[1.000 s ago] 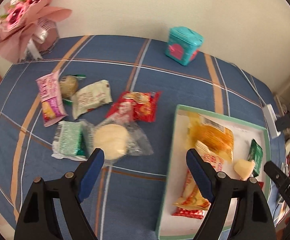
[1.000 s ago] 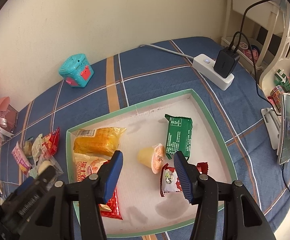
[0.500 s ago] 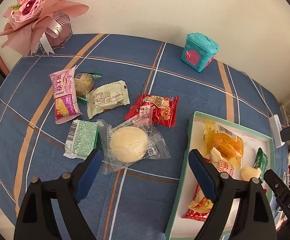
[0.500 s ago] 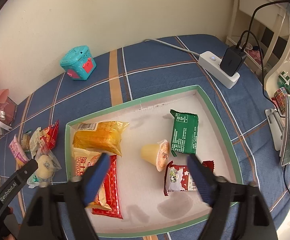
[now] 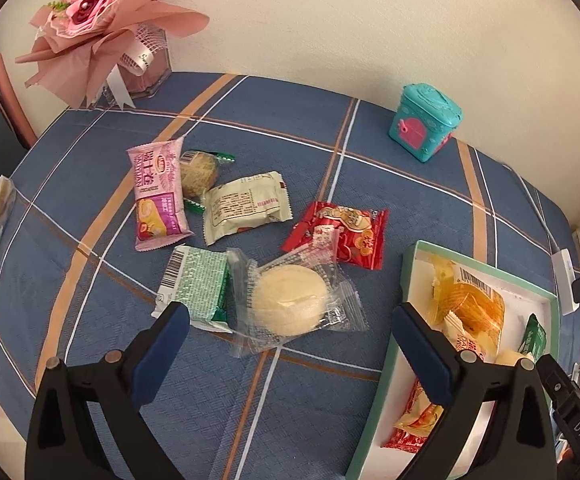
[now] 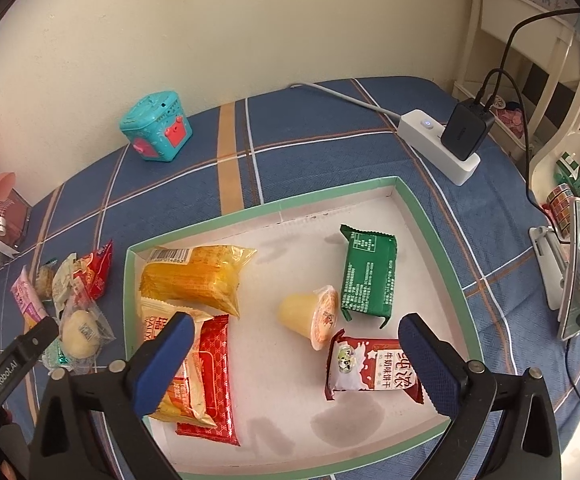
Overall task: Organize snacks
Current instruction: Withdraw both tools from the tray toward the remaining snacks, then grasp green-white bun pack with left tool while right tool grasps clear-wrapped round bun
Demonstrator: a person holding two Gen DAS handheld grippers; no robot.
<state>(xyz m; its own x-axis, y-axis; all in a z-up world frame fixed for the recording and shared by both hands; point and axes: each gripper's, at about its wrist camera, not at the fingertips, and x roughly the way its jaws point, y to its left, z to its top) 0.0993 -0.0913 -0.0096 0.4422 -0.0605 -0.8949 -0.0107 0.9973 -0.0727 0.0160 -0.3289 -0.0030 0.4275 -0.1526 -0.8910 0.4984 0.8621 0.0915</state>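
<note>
Over the blue plaid cloth, the left gripper (image 5: 290, 344) is opening with nothing between its jaws; the clear-wrapped round cake (image 5: 290, 304) lies just ahead, left of the green-rimmed tray (image 5: 410, 276). That cake looks like the next pick.

Above the tray, the right gripper (image 6: 296, 354) is opening, empty, over the jelly cup (image 6: 310, 314) and the other packets already lying inside.

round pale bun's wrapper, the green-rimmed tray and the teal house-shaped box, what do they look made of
Round pale bun's wrapper: thin clear plastic film, glossy, since the bun shows through and the crimped edges wrinkle.
Green-rimmed tray: probably cardboard, with a matte white inside, thin folded walls and dark stains on its floor.
Teal house-shaped box: looks like printed tin or hard plastic; its smooth, slightly shiny faces do not settle which.
</note>
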